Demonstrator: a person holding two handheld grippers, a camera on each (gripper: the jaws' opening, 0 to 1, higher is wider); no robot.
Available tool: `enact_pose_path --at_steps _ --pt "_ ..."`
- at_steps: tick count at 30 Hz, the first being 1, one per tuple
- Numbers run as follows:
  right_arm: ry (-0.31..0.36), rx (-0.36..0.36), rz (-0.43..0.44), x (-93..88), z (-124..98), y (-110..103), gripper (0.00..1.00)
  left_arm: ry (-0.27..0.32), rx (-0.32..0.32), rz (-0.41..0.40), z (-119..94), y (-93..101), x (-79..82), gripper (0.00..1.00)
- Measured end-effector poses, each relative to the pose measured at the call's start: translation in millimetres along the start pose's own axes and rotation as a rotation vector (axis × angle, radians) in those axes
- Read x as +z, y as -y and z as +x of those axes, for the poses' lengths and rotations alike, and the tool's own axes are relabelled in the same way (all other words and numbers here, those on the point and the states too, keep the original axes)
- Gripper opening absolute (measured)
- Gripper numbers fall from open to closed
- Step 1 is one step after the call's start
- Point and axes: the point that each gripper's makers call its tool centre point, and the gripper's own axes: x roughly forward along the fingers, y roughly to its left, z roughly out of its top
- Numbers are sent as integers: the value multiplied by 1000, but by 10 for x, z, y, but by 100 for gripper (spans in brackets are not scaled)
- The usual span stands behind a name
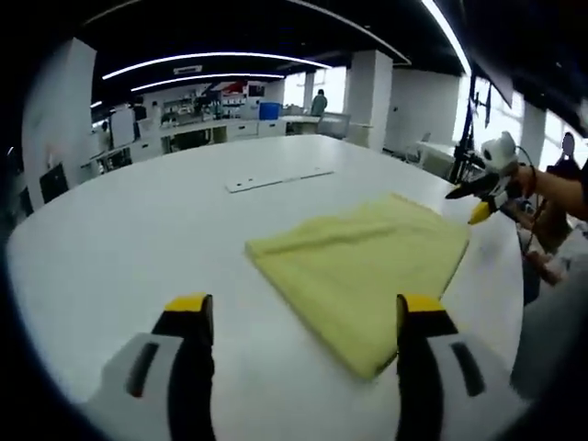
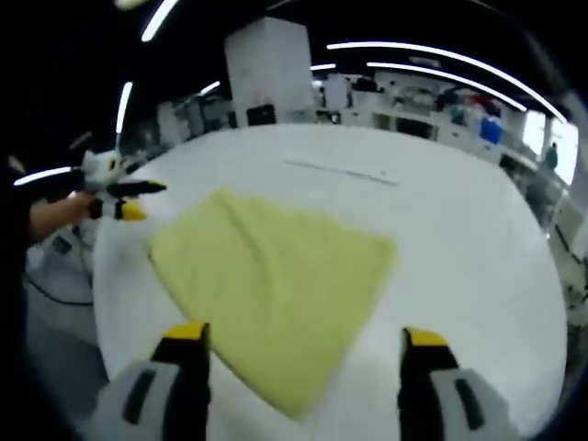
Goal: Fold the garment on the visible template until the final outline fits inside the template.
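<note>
A yellow garment (image 1: pixel 367 266) lies folded flat on the white table (image 1: pixel 138 239), its outline roughly four-sided. In the left gripper view my left gripper (image 1: pixel 303 308) is open above the garment's near corner, holding nothing. My right gripper (image 1: pixel 482 197) hovers by the garment's far right edge, held by a hand. In the right gripper view the garment (image 2: pixel 276 266) spreads out ahead of my open right gripper (image 2: pixel 303 335), whose jaws stand over its near edge. My left gripper (image 2: pixel 119 197) hangs at the left, just off the cloth's corner.
A thin white strip (image 1: pixel 278 179) lies on the table beyond the garment, also seen as the strip (image 2: pixel 342 172). The table's rounded edge (image 2: pixel 101 312) runs close to the garment. A person's arm (image 1: pixel 556 188) reaches in. Desks and pillars stand behind.
</note>
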Motion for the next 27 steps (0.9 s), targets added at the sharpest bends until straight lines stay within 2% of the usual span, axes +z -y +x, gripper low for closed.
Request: enact_pose_path --at_steps 8,14,17,22,27 --pt "-10 1 35 -229 -127 -70 74 -19 -22 -47 -118 211 -237 67" --pt "-18 1 60 -351 -147 -66 63 -35 -30 -54 -159 332 -356 52" --pt "-19 3 81 -444 -162 -129 59 -63 -32 -54 -176 364 -454 45" --pt "-4 1 126 -536 -145 -161 45 -68 -39 -91 -174 418 -534 32" --pt "-3 -23 129 -604 -125 -132 33 -74 -32 -104 -140 403 -627 23"
